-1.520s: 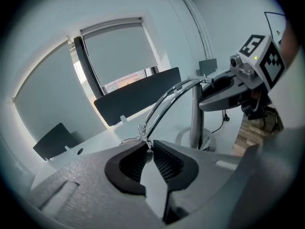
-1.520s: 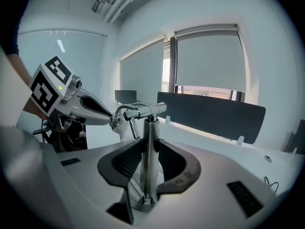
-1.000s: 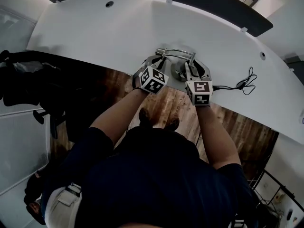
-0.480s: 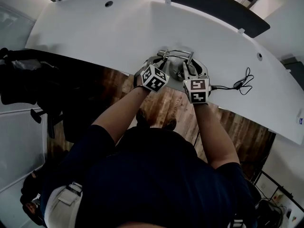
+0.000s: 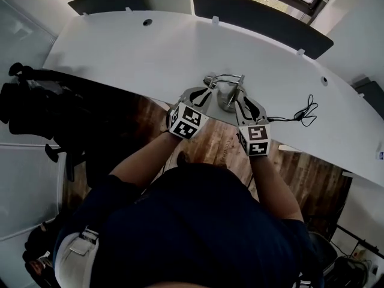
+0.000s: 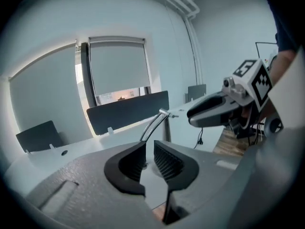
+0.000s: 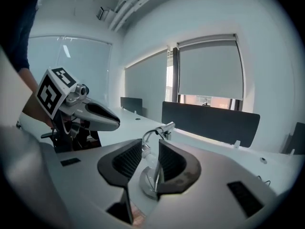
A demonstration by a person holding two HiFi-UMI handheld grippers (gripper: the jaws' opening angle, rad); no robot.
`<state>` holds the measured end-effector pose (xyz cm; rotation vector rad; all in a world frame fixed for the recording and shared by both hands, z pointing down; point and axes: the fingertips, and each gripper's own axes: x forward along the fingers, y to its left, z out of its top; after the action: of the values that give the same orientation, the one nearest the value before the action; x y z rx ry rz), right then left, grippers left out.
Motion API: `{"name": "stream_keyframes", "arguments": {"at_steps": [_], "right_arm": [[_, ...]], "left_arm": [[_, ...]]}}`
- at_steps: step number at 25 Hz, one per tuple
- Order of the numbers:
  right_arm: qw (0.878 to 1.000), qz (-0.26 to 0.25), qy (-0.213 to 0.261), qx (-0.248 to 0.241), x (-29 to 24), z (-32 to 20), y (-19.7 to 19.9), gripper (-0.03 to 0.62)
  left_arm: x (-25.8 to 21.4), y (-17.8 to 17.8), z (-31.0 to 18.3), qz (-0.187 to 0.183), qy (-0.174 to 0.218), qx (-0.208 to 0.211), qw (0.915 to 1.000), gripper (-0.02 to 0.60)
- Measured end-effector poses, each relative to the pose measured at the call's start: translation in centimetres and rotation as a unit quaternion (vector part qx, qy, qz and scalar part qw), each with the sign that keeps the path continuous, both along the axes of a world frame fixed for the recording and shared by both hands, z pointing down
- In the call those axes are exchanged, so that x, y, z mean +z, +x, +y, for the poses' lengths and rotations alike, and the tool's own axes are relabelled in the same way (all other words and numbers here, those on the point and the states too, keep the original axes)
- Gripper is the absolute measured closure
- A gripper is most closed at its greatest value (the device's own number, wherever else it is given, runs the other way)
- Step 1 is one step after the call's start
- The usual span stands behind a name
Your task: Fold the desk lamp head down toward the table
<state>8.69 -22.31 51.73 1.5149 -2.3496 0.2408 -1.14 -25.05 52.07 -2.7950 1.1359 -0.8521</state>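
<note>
A small silver desk lamp [image 5: 226,92] stands on its round base near the front edge of the white table [image 5: 120,47]. Its thin bent arm lies across the top. My left gripper [image 5: 208,89] is just left of the lamp and my right gripper [image 5: 242,96] just right of it, both tips beside the base. In the right gripper view the lamp [image 7: 151,175] shows through the gap of my open right gripper [image 7: 150,147], beyond the pads. In the left gripper view my left gripper [image 6: 149,144] stands narrowly open with nothing in it, the lamp arm [image 6: 153,124] beyond.
A black cable [image 5: 305,108] coils on the table right of the lamp. Dark partition panels [image 5: 258,20] line the table's far edge. A black chair [image 5: 36,101] stands at the left over the wooden floor [image 5: 222,140].
Both grippers have pulled back a little from the lamp toward the table's edge and risen. Their marker cubes stand farther apart. The lamp stays on the table.
</note>
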Motion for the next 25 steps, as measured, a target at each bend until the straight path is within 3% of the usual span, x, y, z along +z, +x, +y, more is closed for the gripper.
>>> {"name": "stream_keyframes", "arguments": {"at_steps": [5, 12, 19, 25], "right_arm": [[0.999, -0.040, 0.024, -0.022, -3.9, 4.1, -1.8, 0.496], [0.995, -0.074, 0.048, -0.038, -7.0, 8.2, -3.2, 0.545], [0.993, -0.086, 0.070, -0.041, -7.6, 10.3, -4.2, 0.578], [0.992, -0.096, 0.073, -0.034, -7.4, 10.7, -4.0, 0.583]], "left_arm": [[-6.6, 1.3, 4.5, 0.067, 0.031, 0.045, 0.9963, 0.526], [-10.1, 1.6, 9.3, 0.164, 0.020, 0.070, 0.9837, 0.560], [-10.1, 2.5, 11.7, 0.192, 0.016, 0.091, 0.9770, 0.574], [-9.5, 2.5, 12.8, 0.190, 0.011, 0.104, 0.9761, 0.575]]}}
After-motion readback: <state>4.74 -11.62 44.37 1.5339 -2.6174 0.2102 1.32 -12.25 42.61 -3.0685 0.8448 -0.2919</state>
